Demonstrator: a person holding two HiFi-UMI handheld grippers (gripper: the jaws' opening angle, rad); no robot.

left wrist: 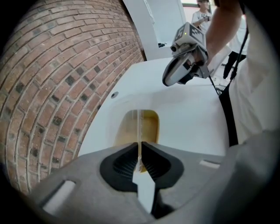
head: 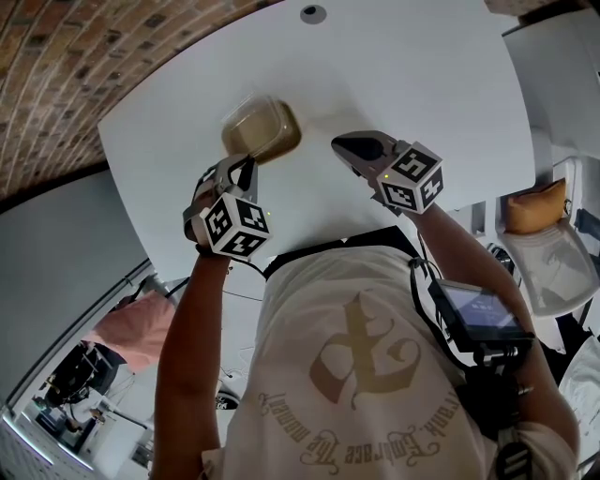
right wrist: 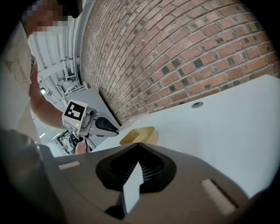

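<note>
A clear plastic container (head: 261, 129) with a yellowish-brown inside sits on the white table (head: 422, 66). My left gripper (head: 242, 167) is at its near side. In the left gripper view the jaws of the left gripper (left wrist: 139, 148) are shut on a thin clear edge that stands up from the container (left wrist: 148, 127); whether this is a lid or the rim I cannot tell. My right gripper (head: 359, 148) hovers to the container's right, apart from it, shut with nothing between its jaws (right wrist: 137, 144). Each gripper view shows the other gripper: the right gripper (left wrist: 175, 75) and the left gripper (right wrist: 108, 126) beside the container (right wrist: 139, 134).
A brick wall (right wrist: 175, 52) curves round the table's far and left sides. A round cable hole (head: 313, 13) is set in the table's far part. Chairs stand at the right, one with an orange cushion (head: 537, 208). A person stands in the background (left wrist: 202, 15).
</note>
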